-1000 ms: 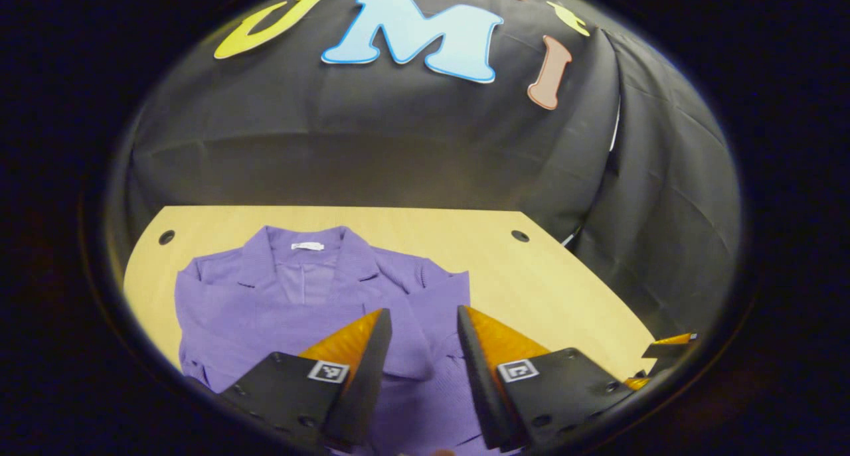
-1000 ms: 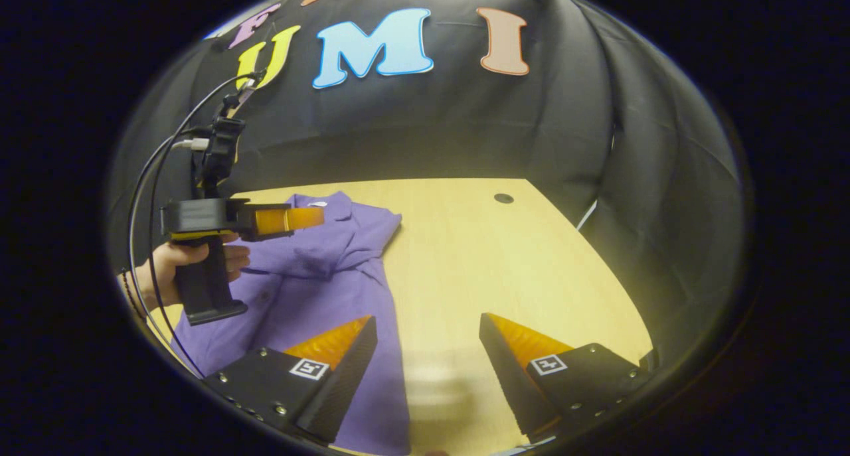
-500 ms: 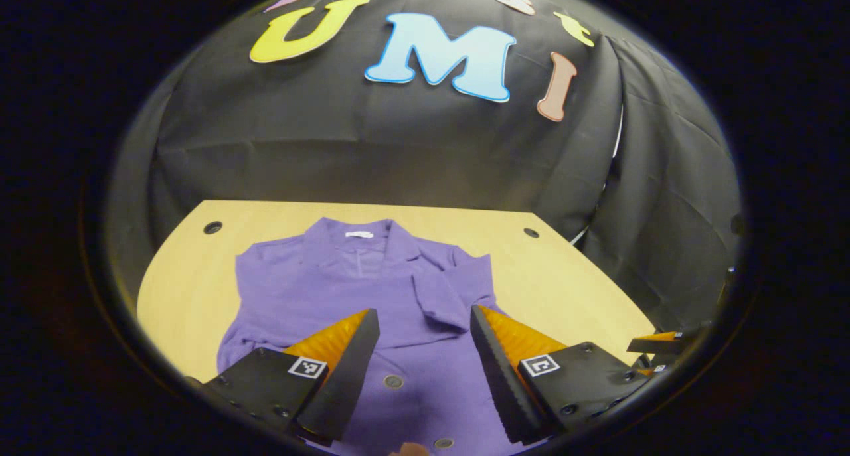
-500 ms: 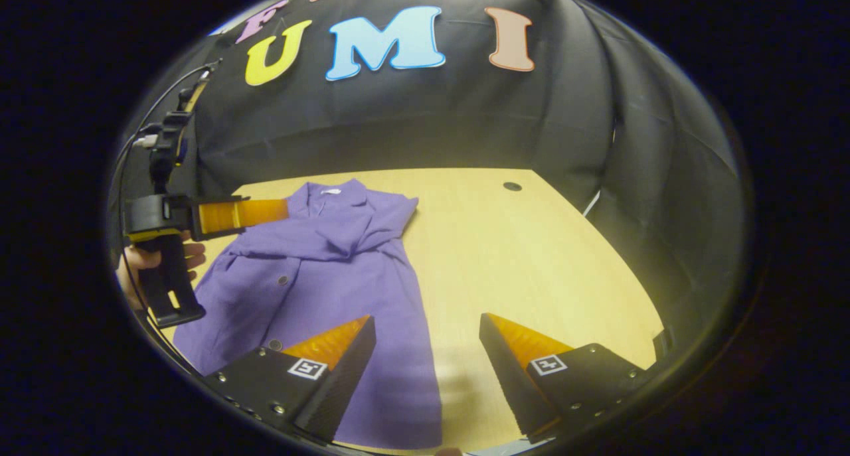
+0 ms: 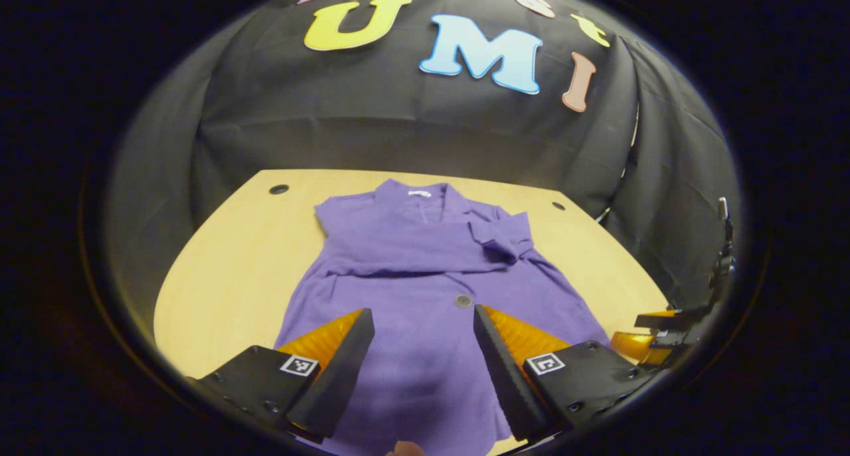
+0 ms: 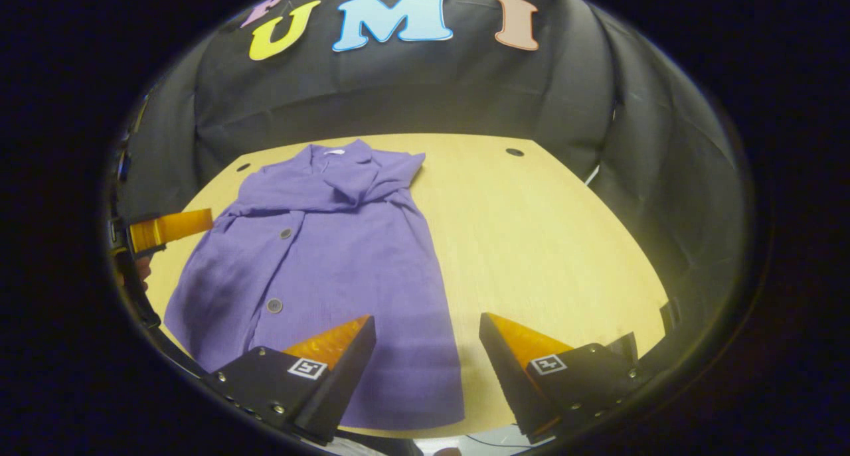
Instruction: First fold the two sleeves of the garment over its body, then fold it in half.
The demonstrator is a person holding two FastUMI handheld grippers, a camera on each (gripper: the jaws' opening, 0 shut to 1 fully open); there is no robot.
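Both grippers have pulled back toward the near table edge vs 1 s ago, so far more of the garment shows now. Near: left gripper (image 5: 420,350) has its jaws wide w/ nothing between, hovering over the hem; right gripper (image 6: 425,356) likewise wide and empty, over the hem's right corner. Mid: purple garment (image 6: 332,257) lies flat on the table (image 6: 544,243), buttons up. Far: both sleeves (image 5: 495,233) lie folded across the chest below the collar. Sleeve step looks done; next is prob. gripping the hem for the half fold.
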